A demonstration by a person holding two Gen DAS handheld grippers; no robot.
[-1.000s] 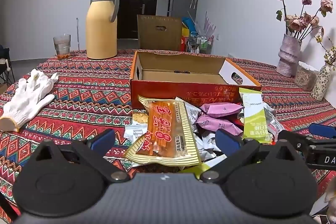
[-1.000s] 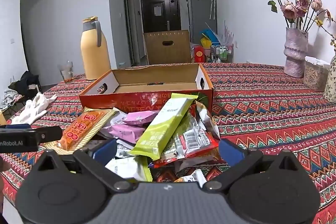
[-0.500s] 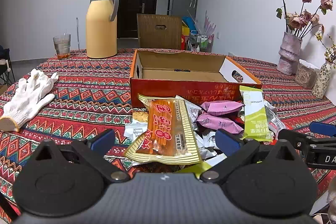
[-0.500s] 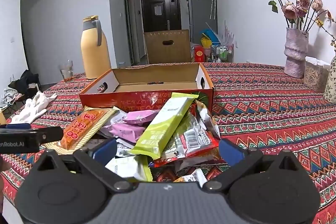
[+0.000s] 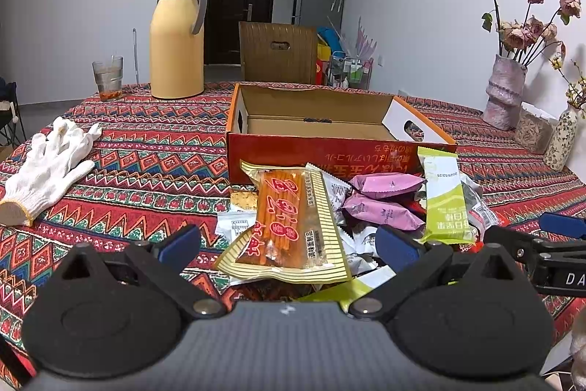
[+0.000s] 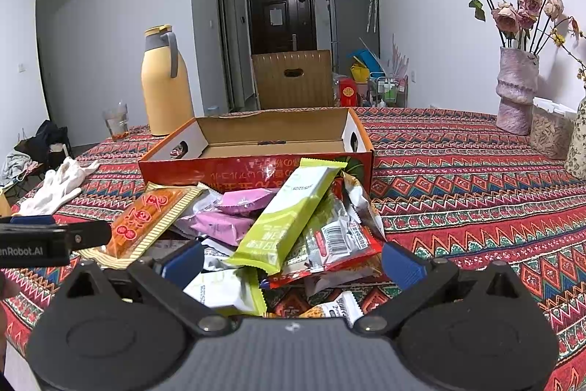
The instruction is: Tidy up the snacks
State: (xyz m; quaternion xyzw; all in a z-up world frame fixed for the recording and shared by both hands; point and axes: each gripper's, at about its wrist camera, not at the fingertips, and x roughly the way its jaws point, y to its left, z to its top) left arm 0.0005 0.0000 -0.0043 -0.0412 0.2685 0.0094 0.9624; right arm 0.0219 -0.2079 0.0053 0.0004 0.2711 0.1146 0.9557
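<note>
Left claw (image 5: 287, 240) released, jaws spread wide, hovering low at the near edge of the snack pile; nothing between the fingers. Right claw (image 6: 293, 261) likewise released and empty, spread over the pile's other side.

Task's things: loose heap of wrapped snacks on the patterned surface (image 5: 146, 171), just ahead of both claws and touching the front wall of the open cardboard box (image 5: 329, 154). Box interior looks empty.

Directly ahead of the left claw — orange-and-yellow striped packet (image 5: 289, 226), lying on top, tilted. Ahead of the right claw — long green bar (image 6: 285, 218), propped against the box. Pink packets (image 5: 381, 196) between them.

Handling, judged: all light, crinkly film, slippery, contents probably brittle. The striped packet is flat and floppy; take it across a long edge or the crimped end seal, gently. The green bar is stiffer; pinch mid-length across its narrow width.

Against the earlier frames: almost nothing differs — pile, box and jaw spread match; only a slight drift of the views.
</note>
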